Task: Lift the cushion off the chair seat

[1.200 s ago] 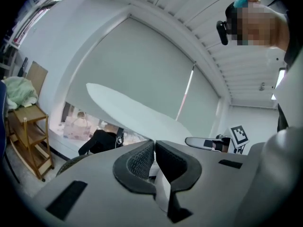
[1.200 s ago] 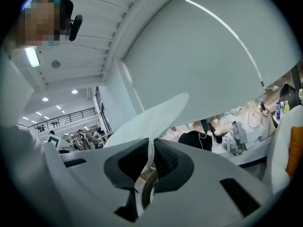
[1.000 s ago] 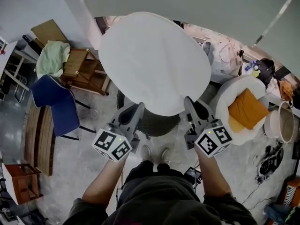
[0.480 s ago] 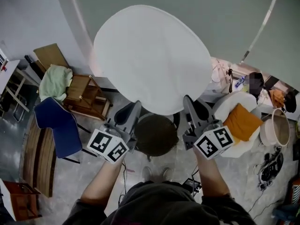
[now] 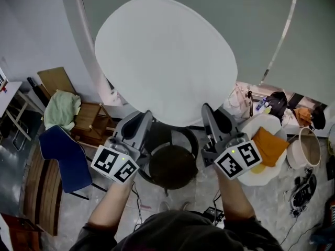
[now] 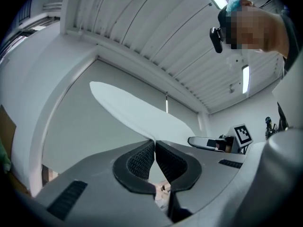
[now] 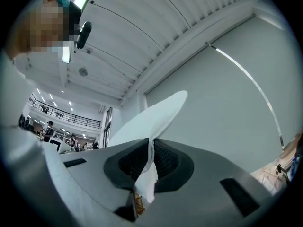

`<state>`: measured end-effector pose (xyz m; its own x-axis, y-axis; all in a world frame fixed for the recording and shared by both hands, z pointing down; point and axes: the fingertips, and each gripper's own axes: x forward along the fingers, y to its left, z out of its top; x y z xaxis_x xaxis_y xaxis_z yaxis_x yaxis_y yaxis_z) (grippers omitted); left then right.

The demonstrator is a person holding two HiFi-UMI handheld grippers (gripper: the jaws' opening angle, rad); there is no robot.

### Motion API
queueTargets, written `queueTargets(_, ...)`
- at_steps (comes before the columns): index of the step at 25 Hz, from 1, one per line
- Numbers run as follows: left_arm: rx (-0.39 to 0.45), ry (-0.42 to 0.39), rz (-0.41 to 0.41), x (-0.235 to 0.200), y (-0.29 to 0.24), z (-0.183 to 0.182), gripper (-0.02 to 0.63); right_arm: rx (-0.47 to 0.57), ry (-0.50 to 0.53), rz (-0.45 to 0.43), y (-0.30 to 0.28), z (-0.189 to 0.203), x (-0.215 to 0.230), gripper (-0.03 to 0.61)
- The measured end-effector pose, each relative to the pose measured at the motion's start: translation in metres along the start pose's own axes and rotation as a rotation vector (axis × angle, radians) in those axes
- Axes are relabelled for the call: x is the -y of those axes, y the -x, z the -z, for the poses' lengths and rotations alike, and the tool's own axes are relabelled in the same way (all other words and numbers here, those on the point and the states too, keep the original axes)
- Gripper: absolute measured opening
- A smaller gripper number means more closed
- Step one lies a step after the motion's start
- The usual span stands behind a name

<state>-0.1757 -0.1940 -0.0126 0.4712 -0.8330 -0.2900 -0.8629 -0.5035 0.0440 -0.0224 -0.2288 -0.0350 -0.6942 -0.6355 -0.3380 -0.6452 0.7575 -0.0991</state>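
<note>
A big white round cushion [image 5: 167, 56] hangs in the air in front of the grey wall, well above the dark round chair seat [image 5: 172, 163]. My left gripper [image 5: 144, 116] is shut on its lower left edge and my right gripper [image 5: 209, 111] is shut on its lower right edge. In the left gripper view the cushion [image 6: 137, 112] runs thin and edge-on out of the pinched left gripper [image 6: 155, 143]. In the right gripper view a fold of the white cushion [image 7: 151, 117] is squeezed in the right gripper [image 7: 151, 148] and pokes out behind its pads.
On the left stand a blue chair [image 5: 63, 150] and a wooden chair [image 5: 91, 116] with a green cloth [image 5: 60, 109]. On the right are a white round seat [image 5: 261, 174] holding an orange cushion [image 5: 269, 143], a pale basket [image 5: 303, 148] and floor clutter.
Both grippers have gone up together with the cushion in them. The cushion has come away from the chair, and the dark seat below now shows in full.
</note>
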Motion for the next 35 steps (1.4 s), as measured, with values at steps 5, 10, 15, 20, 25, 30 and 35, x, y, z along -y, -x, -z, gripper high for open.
queueTargets(5, 0.042, -0.028, 0.027, 0.001, -0.005, -0.027, 0.018, 0.053, 0.048, -0.007, -0.004, -0.029, -0.010, 0.031)
queueTargets(10, 0.077, -0.052, 0.048, 0.007, -0.007, -0.045, 0.017, 0.088, 0.073, -0.006, -0.002, -0.048, -0.016, 0.030)
queueTargets(15, 0.096, -0.062, 0.065, 0.013, -0.011, -0.054, 0.017, 0.105, 0.092, 0.004, 0.002, -0.060, -0.017, 0.031)
queueTargets(20, 0.108, -0.063, 0.079, 0.019, -0.014, -0.058, 0.017, 0.119, 0.121, 0.020, 0.007, -0.070, -0.018, 0.031)
queueTargets(25, 0.115, -0.069, 0.088, 0.023, -0.015, -0.065, 0.017, 0.129, 0.123, 0.027, 0.010, -0.076, -0.020, 0.031)
queueTargets(30, 0.123, -0.074, 0.090, 0.028, -0.012, -0.067, 0.018, 0.132, 0.125, 0.034, 0.015, -0.076, -0.022, 0.031)
queueTargets(35, 0.124, -0.071, 0.092, 0.029, -0.012, -0.067, 0.017, 0.133, 0.127, 0.042, 0.017, -0.077, -0.023, 0.031)
